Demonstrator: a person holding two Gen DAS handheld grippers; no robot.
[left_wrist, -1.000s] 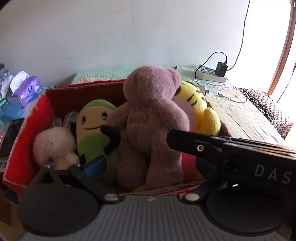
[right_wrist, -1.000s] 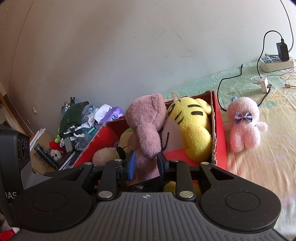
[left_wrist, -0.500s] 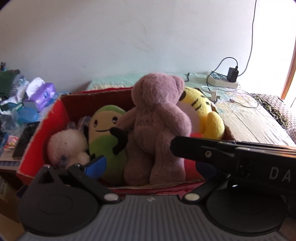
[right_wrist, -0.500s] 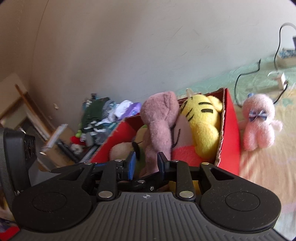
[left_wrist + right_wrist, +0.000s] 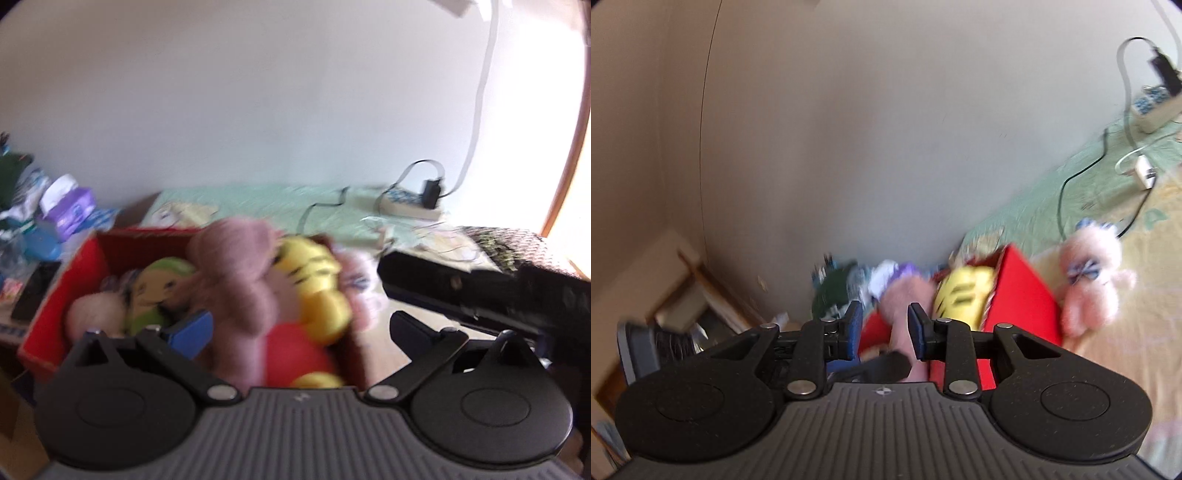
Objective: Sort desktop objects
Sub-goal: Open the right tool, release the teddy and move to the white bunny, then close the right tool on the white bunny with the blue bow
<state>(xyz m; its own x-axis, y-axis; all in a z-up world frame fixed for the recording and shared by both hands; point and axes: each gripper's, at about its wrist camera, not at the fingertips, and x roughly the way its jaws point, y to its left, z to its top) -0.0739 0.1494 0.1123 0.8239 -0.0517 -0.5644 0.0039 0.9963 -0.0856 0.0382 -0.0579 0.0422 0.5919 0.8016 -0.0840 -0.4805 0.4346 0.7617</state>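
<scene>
The red box (image 5: pixel 55 295) sits on the green bedspread (image 5: pixel 258 201) and holds four soft toys that can be counted, though both views are blurred: a mauve bear (image 5: pixel 236 280) upright in the middle, a yellow striped tiger (image 5: pixel 314 273) pressed against its right side, a green toy (image 5: pixel 155 291) with a drawn face to its left, and a white fluffy toy (image 5: pixel 94 312) in the left corner. A fifth toy, the pink one with a bow (image 5: pixel 1089 280), stands outside on the bed just beside the box's red wall (image 5: pixel 1023 295).

The left tongs (image 5: pixel 295 325) stand wide open with nothing held; only one blue pad (image 5: pixel 192 330) shows clearly, in front of the green toy. The right tongs (image 5: pixel 884 328) are partly open, with the bear's head seen in the gap, but I cannot tell whether the pads touch it. The black body of the right tongs crosses the right of the left view (image 5: pixel 461 288).

Against half a second ago, both cameras have drawn back and up: the box looks smaller and lower, more wall shows, and the right tongs' gap has widened from nearly closed.

One power strip (image 5: pixel 410 206) with a charger plugged in lies near the wall, and a purple tissue pack (image 5: pixel 70 210) sits in the clutter left of the box.
</scene>
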